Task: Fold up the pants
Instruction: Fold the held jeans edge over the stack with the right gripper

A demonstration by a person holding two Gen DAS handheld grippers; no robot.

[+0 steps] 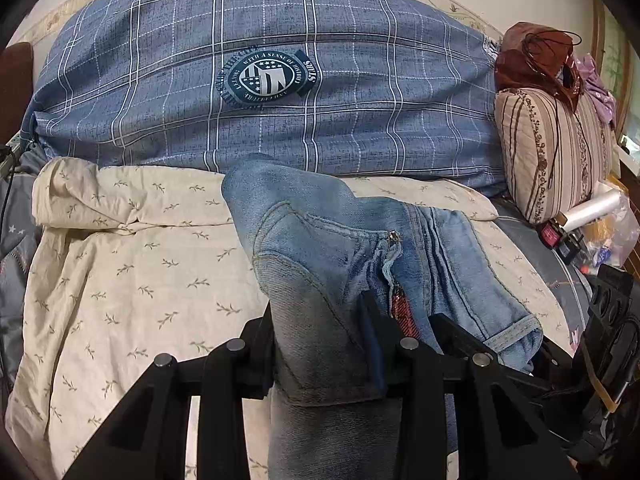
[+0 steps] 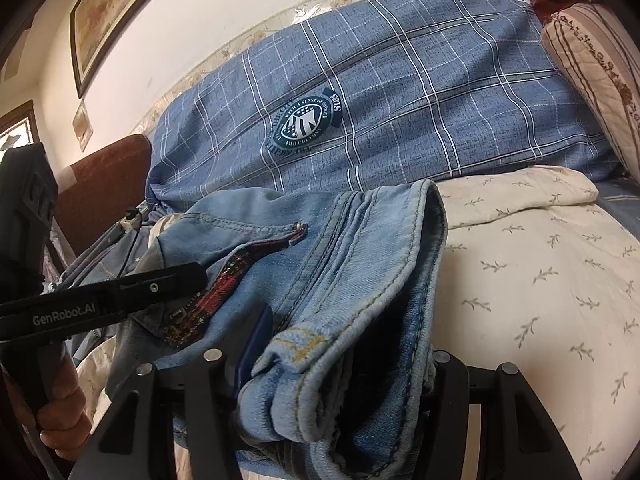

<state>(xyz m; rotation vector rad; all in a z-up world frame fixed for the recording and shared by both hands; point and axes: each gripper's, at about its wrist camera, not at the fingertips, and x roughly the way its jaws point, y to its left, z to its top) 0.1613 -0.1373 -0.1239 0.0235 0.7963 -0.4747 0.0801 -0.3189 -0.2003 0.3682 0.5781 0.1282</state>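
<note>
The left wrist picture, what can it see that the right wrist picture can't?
Only the left wrist view shows the clear plastic roll and the brown bag on the striped pillow. Only the right wrist view shows the framed picture on the wall and a hand holding the left tongs. Both show the jeans clamped in tongs, the blue plaid quilt and the leaf-print sheet.

Plaid duvet [image 1: 280, 80], perhaps striped pillow [image 1: 552, 152].
</note>
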